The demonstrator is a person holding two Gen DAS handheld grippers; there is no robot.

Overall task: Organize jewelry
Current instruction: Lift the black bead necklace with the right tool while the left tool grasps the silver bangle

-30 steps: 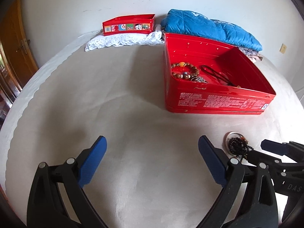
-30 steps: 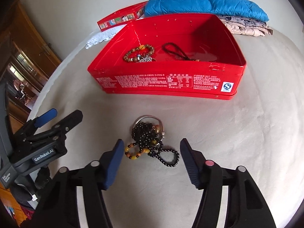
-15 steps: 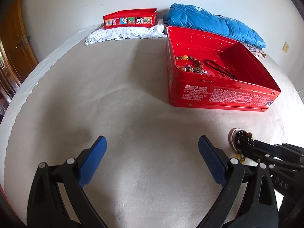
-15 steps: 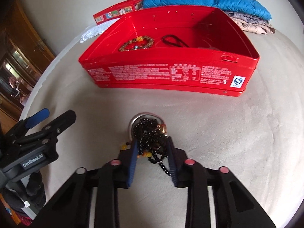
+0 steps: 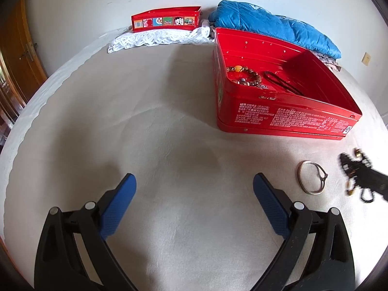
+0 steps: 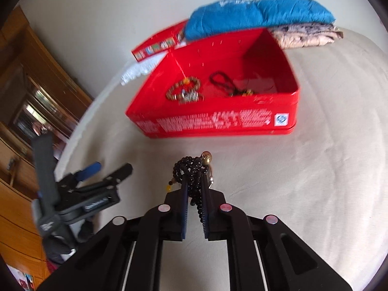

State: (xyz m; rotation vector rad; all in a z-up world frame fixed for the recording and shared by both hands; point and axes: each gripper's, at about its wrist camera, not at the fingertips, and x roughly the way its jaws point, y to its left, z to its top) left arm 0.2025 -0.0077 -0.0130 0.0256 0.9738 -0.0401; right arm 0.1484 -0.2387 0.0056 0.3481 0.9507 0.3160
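1. Your right gripper (image 6: pixel 195 191) has its blue-padded tongs clamped on a bunch of black beaded necklace (image 6: pixel 191 172), which is lifted clear of the cream cloth surface (image 6: pixel 303 181); loops of beads, a brass-coloured round bead and a few amber ones spill out past the tips.
2. Your left gripper (image 5: pixel 194 201) has its tongs spread wide apart with nothing between them, poised over bare cloth.
3. From your left wrist view, the same black strand (image 5: pixel 356 169) appears blurred at the right edge, in the dark tip of your right gripper.
4. You can see a thin silver metal bangle (image 5: pixel 311 178) lying flat on the cloth, between your left gripper's right finger and the held beads, touching neither.
5. Your open red rectangular tin box (image 6: pixel 218 123) sits on the cloth beyond the held necklace, well apart from it.
6. Inside it lie a brown wooden bead bracelet (image 6: pixel 184 89) toward the left and a dark cord necklace (image 6: pixel 223 82) just beside it.
7. Behind the box you have a folded blue quilted jacket (image 6: pixel 257 17), a patterned beige cloth (image 6: pixel 308 35) under it, a shallow red lid with cartoon pictures (image 5: pixel 167 19) and white lace fabric (image 5: pixel 157 38).
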